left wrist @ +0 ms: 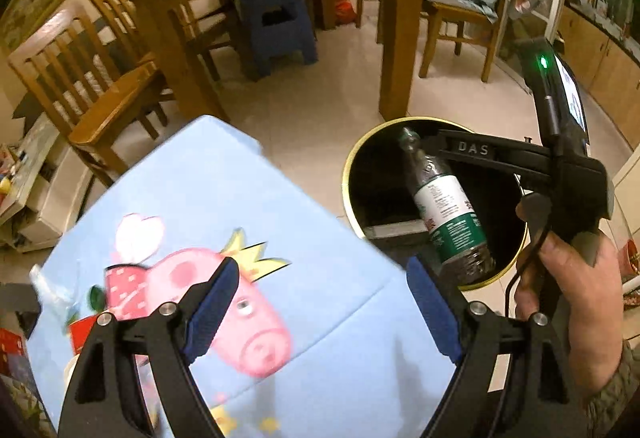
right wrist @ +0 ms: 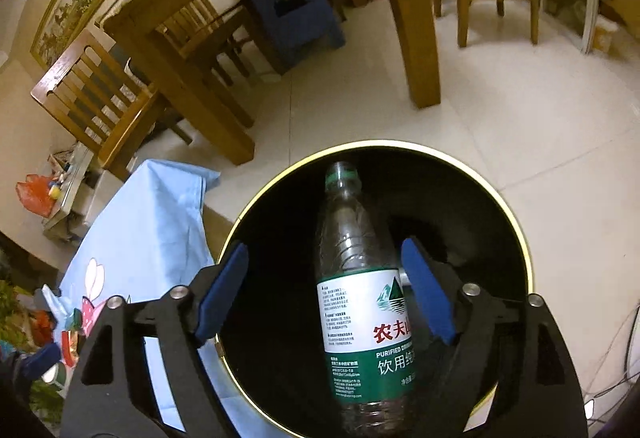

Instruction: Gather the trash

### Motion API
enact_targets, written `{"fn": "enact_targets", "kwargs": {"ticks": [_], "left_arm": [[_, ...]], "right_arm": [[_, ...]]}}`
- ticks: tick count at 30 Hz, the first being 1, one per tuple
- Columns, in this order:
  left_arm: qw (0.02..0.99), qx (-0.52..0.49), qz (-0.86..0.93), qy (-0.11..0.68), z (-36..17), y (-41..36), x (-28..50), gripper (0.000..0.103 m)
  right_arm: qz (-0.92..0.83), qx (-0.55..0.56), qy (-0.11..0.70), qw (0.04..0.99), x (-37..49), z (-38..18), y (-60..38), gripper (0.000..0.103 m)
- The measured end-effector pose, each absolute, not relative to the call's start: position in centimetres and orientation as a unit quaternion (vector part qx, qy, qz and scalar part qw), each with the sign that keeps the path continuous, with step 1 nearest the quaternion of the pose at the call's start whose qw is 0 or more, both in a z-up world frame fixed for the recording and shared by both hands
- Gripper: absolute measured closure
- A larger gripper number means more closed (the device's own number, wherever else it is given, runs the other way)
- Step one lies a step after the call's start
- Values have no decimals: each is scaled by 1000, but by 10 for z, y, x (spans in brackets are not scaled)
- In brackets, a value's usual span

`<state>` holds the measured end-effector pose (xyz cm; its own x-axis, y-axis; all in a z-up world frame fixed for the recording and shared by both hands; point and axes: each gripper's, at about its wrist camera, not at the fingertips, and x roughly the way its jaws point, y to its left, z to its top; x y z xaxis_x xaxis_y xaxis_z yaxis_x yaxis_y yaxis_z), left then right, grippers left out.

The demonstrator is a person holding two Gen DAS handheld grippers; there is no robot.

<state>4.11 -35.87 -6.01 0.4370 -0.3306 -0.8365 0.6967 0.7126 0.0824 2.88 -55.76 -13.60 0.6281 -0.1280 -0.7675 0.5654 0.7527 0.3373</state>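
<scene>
The right gripper [right wrist: 324, 294] hangs over the round black bin [right wrist: 516, 230], its blue pads [right wrist: 428, 298] spread wide. A clear plastic bottle [right wrist: 360, 302] with a green and white label sits between them, cap end pointing far, above the dark mouth of the bin; its right side lies against or just beside the right pad, while the left pad stands well apart from it, so I cannot tell whether anything grips it. From the left wrist view the bottle [left wrist: 444, 206] shows tilted over the bin [left wrist: 352, 178], with the right gripper [left wrist: 472, 150] beside it and the hand [left wrist: 576, 302] on its handle. The left gripper [left wrist: 320, 302] is spread wide and holds nothing, hovering above the blue cartoon cloth [left wrist: 192, 194] to the left of the bin. Farther off stands a wooden table [left wrist: 396, 38] with chairs [left wrist: 88, 86] and a blue stool [left wrist: 276, 26] beneath.
</scene>
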Motion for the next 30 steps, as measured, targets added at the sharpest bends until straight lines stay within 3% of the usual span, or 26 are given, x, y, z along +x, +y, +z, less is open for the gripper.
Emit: {"fn": "enact_targets", "kwargs": {"ticks": [3,6,8,10,14,18,20,23,27,30], "left_arm": [[836,203,-301,410,-44,-329,34,17],[855,189,-282,391,-27,-293,26,14],[867,177,-267,381,-18,-264,21,14],[879,166,-248,371,-13,-234,18,13],[902,136,-193,362,-10,-163,17,11],[918,111,-116,362,-21,-80,20,9],[922,100,-86,364,-26,-48,25,8],[923,73,-52,375,-35,0,31,8],[921,52,-33,384,-44,38,32,7],[919,35,-34,391,-51,50,32,7]], "right_arm": [[-227,253,340,877,20,-112,-547,18],[-270,207,243,909,-9,-70,-524,5],[-300,187,154,923,-41,-42,-508,5],[-305,195,118,925,-59,-33,-502,5],[-254,242,163,922,-57,-41,-490,5],[-164,160,157,961,-57,-18,-409,5],[-106,124,191,968,-45,-13,-360,5],[34,96,308,946,-8,-34,-283,5],[81,20,355,931,5,-51,-202,6],[99,23,373,922,19,-58,-171,9]]}}
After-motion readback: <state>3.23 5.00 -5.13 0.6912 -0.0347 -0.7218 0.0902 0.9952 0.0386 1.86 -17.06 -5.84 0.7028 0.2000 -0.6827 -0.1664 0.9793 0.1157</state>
